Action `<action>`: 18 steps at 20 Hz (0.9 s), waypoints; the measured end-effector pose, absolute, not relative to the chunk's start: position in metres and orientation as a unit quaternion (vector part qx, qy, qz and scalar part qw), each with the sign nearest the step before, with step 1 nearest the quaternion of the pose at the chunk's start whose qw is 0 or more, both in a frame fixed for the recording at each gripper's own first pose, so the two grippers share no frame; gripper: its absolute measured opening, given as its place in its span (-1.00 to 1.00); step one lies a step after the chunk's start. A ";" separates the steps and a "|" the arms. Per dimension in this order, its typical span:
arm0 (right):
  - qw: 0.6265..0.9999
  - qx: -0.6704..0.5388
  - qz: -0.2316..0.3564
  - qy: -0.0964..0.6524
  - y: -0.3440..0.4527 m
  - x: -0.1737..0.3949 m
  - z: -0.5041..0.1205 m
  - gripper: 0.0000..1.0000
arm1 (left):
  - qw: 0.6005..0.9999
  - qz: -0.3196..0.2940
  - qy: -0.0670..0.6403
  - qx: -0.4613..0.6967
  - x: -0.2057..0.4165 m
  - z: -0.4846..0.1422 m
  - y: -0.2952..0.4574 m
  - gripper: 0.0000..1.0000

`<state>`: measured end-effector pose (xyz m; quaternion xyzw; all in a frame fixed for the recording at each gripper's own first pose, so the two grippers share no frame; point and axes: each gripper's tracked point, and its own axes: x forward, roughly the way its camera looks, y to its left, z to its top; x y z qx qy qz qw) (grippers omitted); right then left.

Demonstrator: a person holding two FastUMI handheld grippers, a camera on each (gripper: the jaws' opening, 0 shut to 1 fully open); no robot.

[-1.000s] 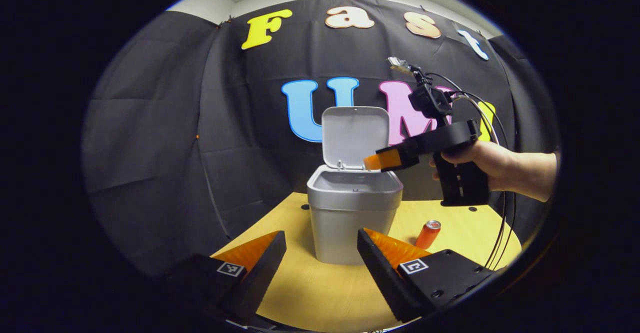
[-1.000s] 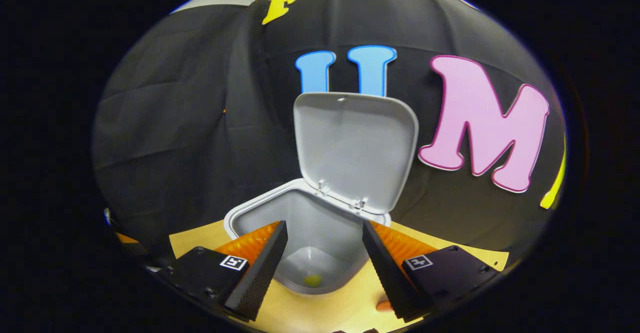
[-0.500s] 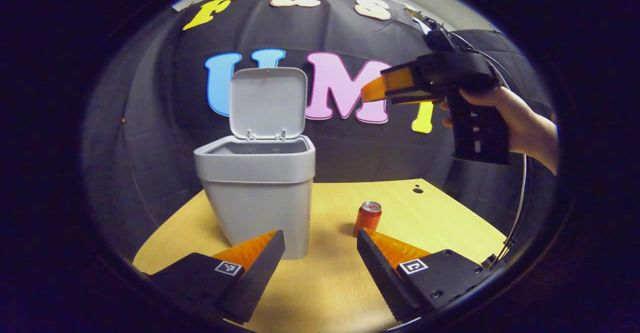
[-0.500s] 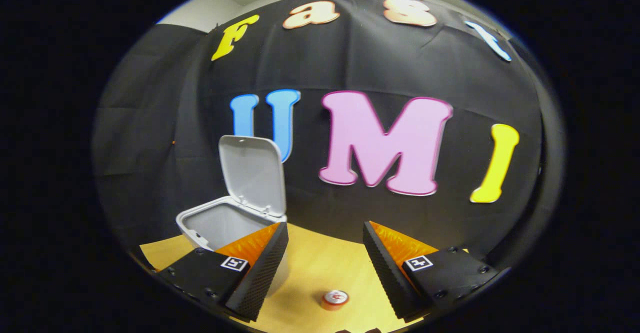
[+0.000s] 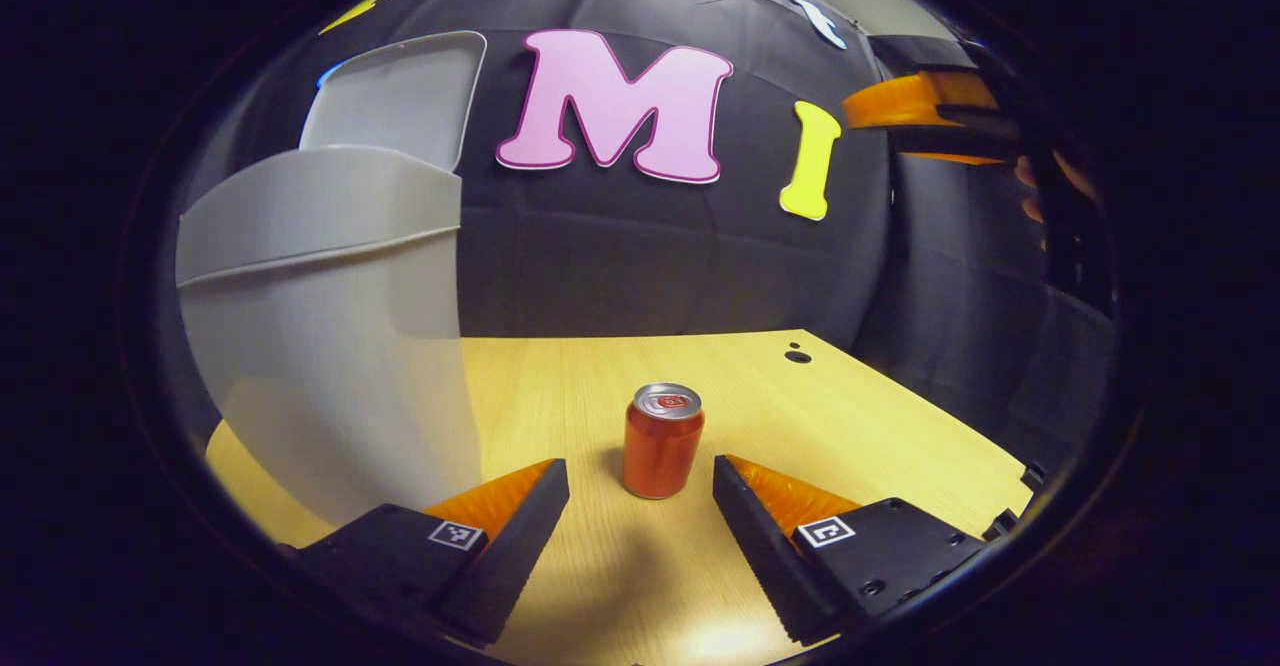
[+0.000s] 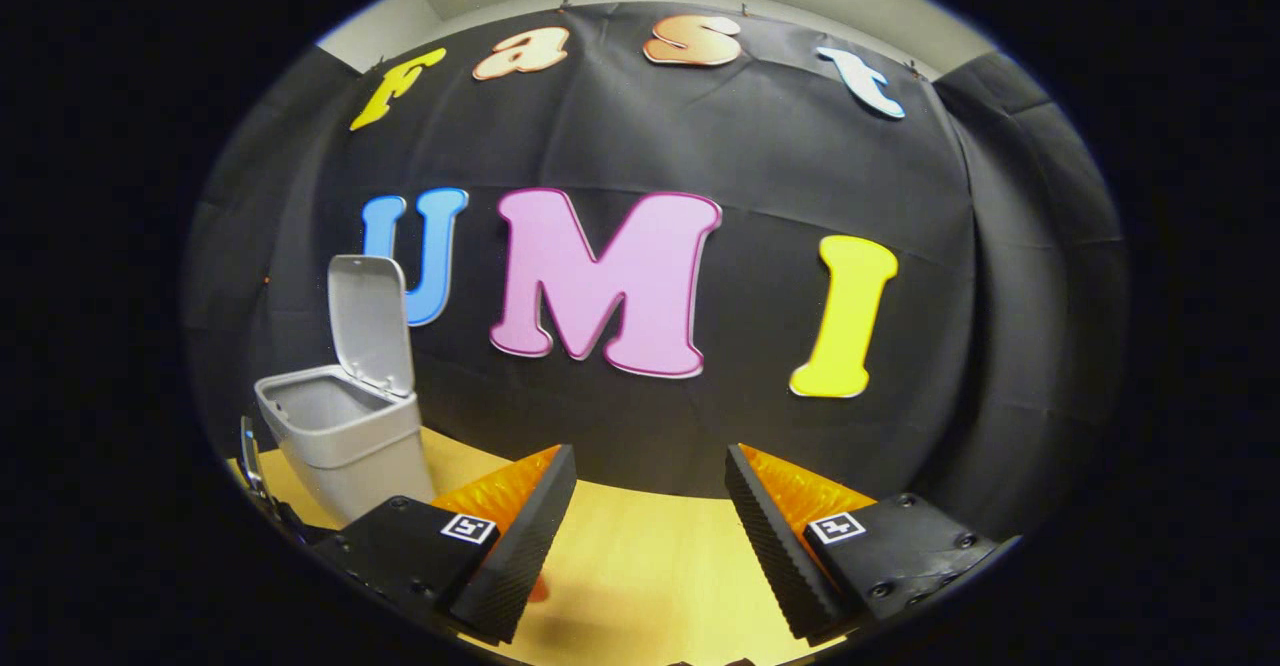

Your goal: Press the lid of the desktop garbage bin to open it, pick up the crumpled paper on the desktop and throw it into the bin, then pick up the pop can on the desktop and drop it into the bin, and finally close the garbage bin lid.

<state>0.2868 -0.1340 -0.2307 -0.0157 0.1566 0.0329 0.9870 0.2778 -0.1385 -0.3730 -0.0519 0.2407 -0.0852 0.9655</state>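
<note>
Since half second ago we swung left tongs (image 5: 640, 506) rightward and closer to can (image 5: 662, 441); bin (image 5: 320, 316) slid to left edge of left gripper view. Left tongs released, spread wide, low over surface (image 5: 860, 416); can upright just ahead of gap, untouched. Right tongs (image 6: 650, 516) pulled back from bin, released, holding nothing, raised above surface. Bin's lid (image 6: 372, 324) stands open. We see right tongs far up at right in left gripper view.
</note>
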 end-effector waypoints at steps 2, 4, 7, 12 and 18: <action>0.986 -0.021 0.020 0.166 -0.152 0.285 -0.247 0.94 | 0.965 -0.086 0.244 -0.046 0.296 -0.389 -0.146 0.96; 0.985 -0.020 0.011 0.172 -0.165 0.283 -0.262 0.94 | 0.964 -0.088 0.250 -0.036 0.308 -0.405 -0.155 0.96; 0.982 -0.017 -0.001 0.188 -0.177 0.282 -0.286 0.94 | 0.963 -0.085 0.254 -0.025 0.328 -0.427 -0.159 0.96; 0.977 -0.016 -0.021 0.212 -0.197 0.273 -0.312 0.94 | 0.962 -0.096 0.256 -0.017 0.354 -0.446 -0.168 0.96; 0.973 -0.017 -0.037 0.228 -0.210 0.264 -0.320 0.94 | 0.960 -0.108 0.258 0.001 0.359 -0.437 -0.174 0.78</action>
